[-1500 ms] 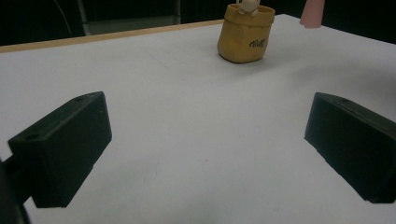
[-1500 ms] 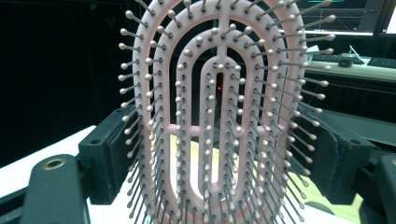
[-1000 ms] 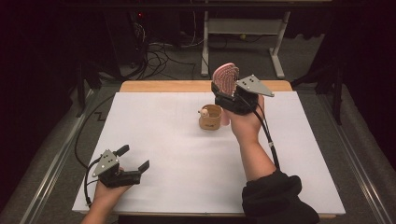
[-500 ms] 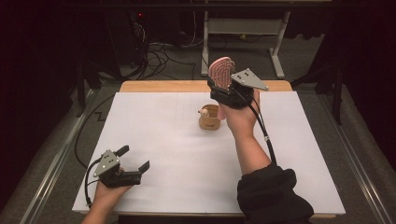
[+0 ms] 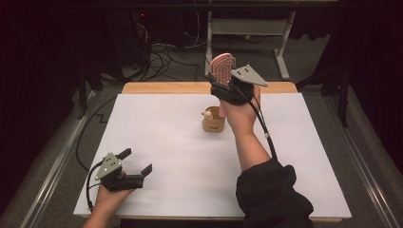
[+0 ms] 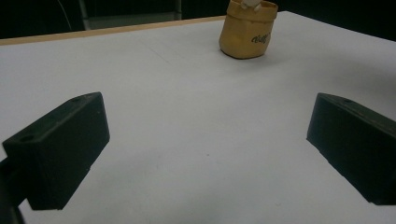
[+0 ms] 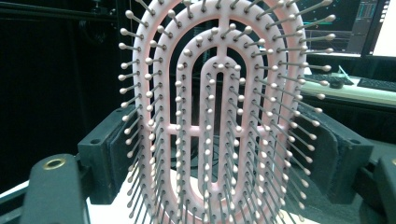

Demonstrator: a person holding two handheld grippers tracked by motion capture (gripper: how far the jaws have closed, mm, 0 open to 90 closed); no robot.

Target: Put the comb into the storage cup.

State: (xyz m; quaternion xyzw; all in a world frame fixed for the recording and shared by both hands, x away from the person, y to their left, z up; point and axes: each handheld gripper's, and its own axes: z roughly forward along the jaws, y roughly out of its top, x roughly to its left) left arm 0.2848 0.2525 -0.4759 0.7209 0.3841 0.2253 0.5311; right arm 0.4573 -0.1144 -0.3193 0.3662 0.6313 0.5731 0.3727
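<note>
A pink vented hairbrush (image 5: 222,68) stands upright in my right gripper (image 5: 223,88), which is raised above the far middle of the table and shut on the brush's lower part. In the right gripper view the brush (image 7: 219,116) shows its bristled face, with both black jaws of the right gripper (image 7: 222,158) pressed on its edges. Just below and left of that hand, a small tan holder (image 5: 213,121) stands on the white sheet, something pale in its mouth. My left gripper (image 5: 137,160) rests near the front left with its jaws wide open and nothing between them; the left gripper (image 6: 205,144) faces the holder (image 6: 247,30).
A white sheet (image 5: 166,156) covers the table, leaving a wooden strip (image 5: 161,88) bare along the far edge. Beyond it are floor cables (image 5: 161,57) and a metal stand (image 5: 285,42). Each gripper trails a black cable.
My right hand has carried the hairbrush leftward and a little farther back, now over the tan holder. The left gripper has stayed where it was.
</note>
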